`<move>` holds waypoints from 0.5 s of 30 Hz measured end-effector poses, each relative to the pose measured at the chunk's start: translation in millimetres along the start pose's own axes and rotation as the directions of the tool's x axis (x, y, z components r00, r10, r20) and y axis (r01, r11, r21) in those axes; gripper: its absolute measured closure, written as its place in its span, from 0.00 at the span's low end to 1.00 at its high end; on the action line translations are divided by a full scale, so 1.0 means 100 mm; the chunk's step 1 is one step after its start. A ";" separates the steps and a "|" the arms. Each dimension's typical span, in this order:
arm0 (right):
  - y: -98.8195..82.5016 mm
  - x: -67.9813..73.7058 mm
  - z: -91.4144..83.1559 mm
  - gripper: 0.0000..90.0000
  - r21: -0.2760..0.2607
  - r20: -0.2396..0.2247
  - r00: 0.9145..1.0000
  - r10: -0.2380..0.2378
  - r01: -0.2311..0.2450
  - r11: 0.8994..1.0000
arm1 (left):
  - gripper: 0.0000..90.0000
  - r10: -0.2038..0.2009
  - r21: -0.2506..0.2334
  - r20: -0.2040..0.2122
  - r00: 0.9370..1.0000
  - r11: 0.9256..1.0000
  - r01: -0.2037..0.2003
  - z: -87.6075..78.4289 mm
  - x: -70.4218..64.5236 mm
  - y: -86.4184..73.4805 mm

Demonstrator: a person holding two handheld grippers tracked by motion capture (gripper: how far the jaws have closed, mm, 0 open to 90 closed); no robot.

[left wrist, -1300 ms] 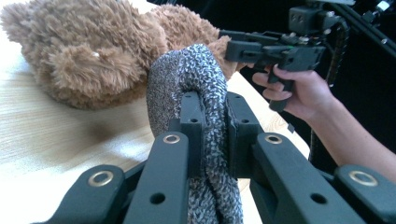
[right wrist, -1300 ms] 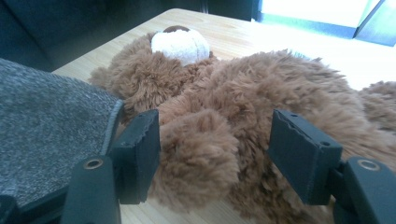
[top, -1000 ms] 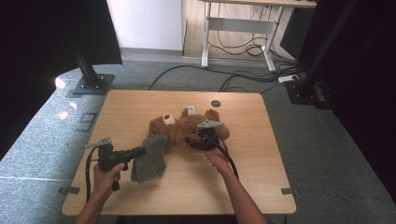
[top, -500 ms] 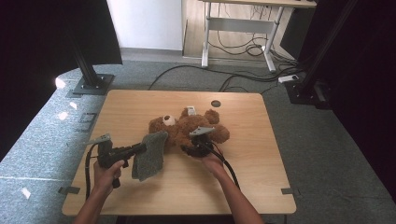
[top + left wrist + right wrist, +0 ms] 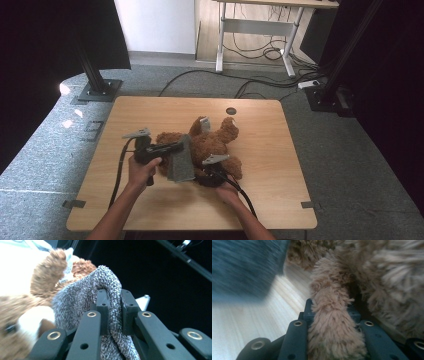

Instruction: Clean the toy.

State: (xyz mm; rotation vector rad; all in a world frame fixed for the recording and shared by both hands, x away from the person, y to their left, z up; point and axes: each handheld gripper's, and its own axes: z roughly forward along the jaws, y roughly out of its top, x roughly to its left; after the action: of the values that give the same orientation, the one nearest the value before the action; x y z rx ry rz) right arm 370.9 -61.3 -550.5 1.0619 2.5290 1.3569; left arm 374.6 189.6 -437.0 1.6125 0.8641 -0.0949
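A brown teddy bear [image 5: 212,142] lies in the middle of the wooden table [image 5: 150,112]. My left gripper [image 5: 182,147] is shut on a grey knitted cloth [image 5: 180,162], which hangs against the bear's left side. In the left gripper view the cloth [image 5: 113,302] is pinched between the jaws, with the bear [image 5: 47,275] just behind it. My right gripper [image 5: 206,172] sits low at the bear's near side. Its jaws have just been closing on a furry limb [image 5: 332,322] that lies between them. The blurred grey cloth [image 5: 244,267] hangs to the upper left of that view.
A small black disc [image 5: 230,110] is set into the table's far side. Black stand bases rest on the floor at the left [image 5: 100,90] and right [image 5: 325,97]. A desk frame with cables [image 5: 255,47] stands behind.
My left gripper has carried the grey cloth to the right, up against the bear. My right gripper has come down and closed on the bear's limb.
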 end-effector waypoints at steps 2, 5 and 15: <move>-0.01 0.00 0.00 0.79 -0.003 -0.001 1.000 0.001 -0.001 1.000 | 0.88 0.002 0.029 -0.017 1.000 1.000 -0.002 0.19 0.02 0.00; -0.03 0.02 -0.02 0.79 -0.001 -0.005 1.000 -0.002 0.002 1.000 | 0.88 0.029 0.070 -0.067 0.997 0.997 -0.025 0.43 0.03 -0.02; -0.09 0.02 -0.05 0.78 -0.014 -0.005 0.999 0.034 -0.034 0.999 | 0.88 0.040 0.149 -0.169 0.985 0.989 -0.014 0.72 0.14 -0.14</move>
State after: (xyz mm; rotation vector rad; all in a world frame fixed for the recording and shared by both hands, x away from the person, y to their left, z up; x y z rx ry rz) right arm 363.0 -67.1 -554.0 1.1051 2.5126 1.3848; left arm 405.5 132.7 -473.9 1.7896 0.9861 -0.0002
